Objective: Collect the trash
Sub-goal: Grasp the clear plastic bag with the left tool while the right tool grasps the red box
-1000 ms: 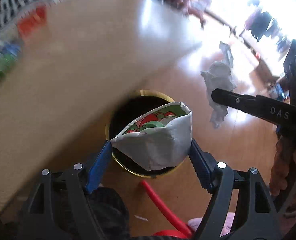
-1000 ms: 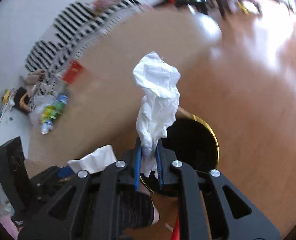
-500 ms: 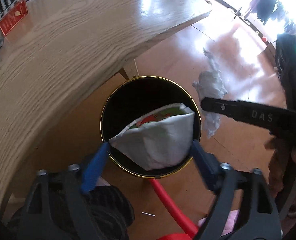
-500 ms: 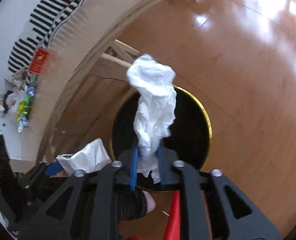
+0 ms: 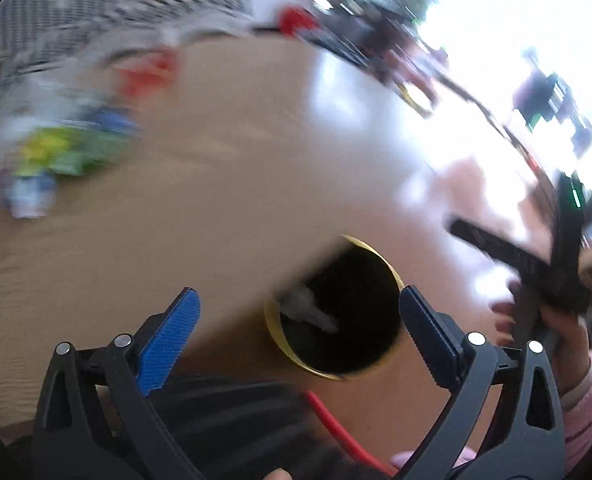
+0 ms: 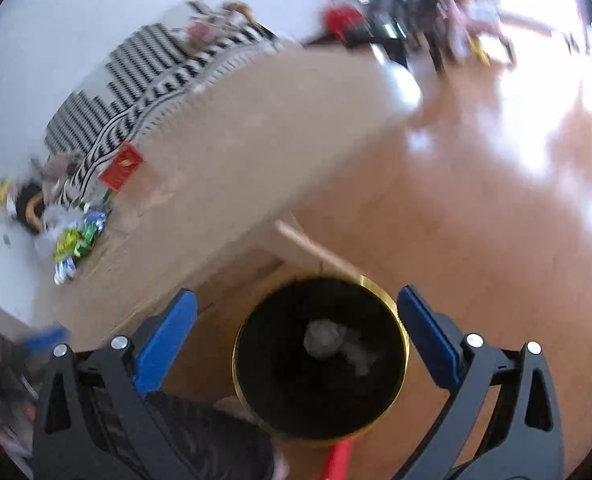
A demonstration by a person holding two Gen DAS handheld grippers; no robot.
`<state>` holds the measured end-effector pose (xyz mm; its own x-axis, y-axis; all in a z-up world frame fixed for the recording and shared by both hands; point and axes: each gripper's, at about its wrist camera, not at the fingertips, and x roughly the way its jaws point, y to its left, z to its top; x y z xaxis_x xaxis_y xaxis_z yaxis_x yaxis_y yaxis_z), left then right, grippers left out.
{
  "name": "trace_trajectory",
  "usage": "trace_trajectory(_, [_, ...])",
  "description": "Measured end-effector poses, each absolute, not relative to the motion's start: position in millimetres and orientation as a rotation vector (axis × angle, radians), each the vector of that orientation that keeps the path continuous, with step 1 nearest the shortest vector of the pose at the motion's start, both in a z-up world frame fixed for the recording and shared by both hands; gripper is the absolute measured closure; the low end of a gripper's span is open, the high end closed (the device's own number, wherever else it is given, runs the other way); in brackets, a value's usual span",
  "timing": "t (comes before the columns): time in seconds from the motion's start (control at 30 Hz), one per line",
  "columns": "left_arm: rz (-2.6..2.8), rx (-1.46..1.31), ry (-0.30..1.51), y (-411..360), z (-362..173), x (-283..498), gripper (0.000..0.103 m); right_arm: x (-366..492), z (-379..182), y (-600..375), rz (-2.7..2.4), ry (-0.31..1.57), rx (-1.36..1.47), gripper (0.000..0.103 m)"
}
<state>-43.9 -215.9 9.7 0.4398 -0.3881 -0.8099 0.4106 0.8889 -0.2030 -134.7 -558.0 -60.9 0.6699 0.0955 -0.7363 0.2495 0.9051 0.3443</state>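
A black bin with a gold rim (image 6: 392,306) stands on the wood floor under the table's edge; it also shows in the left wrist view (image 5: 390,268). Crumpled white trash (image 6: 326,338) lies inside it, seen blurred in the left wrist view (image 5: 310,314). My right gripper (image 6: 296,330) is open and empty right above the bin. My left gripper (image 5: 298,330) is open and empty, above the bin's left side and the table edge. The right gripper's black body (image 5: 524,266) shows at the right of the left wrist view.
A light wooden table (image 6: 236,140) holds colourful wrappers (image 6: 74,240) and a red card (image 6: 121,166) at its far left; both also show blurred in the left wrist view (image 5: 68,152). A red rod (image 5: 342,430) lies on the floor by the bin. A striped cushion (image 6: 136,68) lies behind the table.
Both grippers have opened. The white wrapper and the crumpled tissue have dropped into the bin. Both views have swung upward, toward the table top.
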Motion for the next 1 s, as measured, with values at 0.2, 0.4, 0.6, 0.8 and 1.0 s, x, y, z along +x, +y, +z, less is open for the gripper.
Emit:
trace_trajectory(0.2, [-0.184,-0.005,0.923,-109.3,40.1,8.5,0.006,-72.5,-23.0,-505.1,0.034,0.776,0.326,0.006])
trace_trajectory(0.4, [-0.073,0.045,0.927,-49.3,55.1,55.2,0.006,12.1,16.6,-452.3,0.126,0.761,0.327,0.006])
trace_trajectory(0.6, [-0.115,0.085,0.985,-62.1,27.7,104.4,0.006,116.8,26.7,-389.9,0.087,0.812,0.450,0.006])
trace_trajectory(0.8, [-0.141,0.099,1.011,-64.8,8.7,144.6,0.006,224.5,-0.1,-330.8,0.011,0.937,0.509,0.006])
trace_trajectory(1.0, [-0.218,0.019,1.025,-49.8,-6.5,165.6,0.008,279.6,-42.7,-298.7,-0.046,1.019,0.470,0.023])
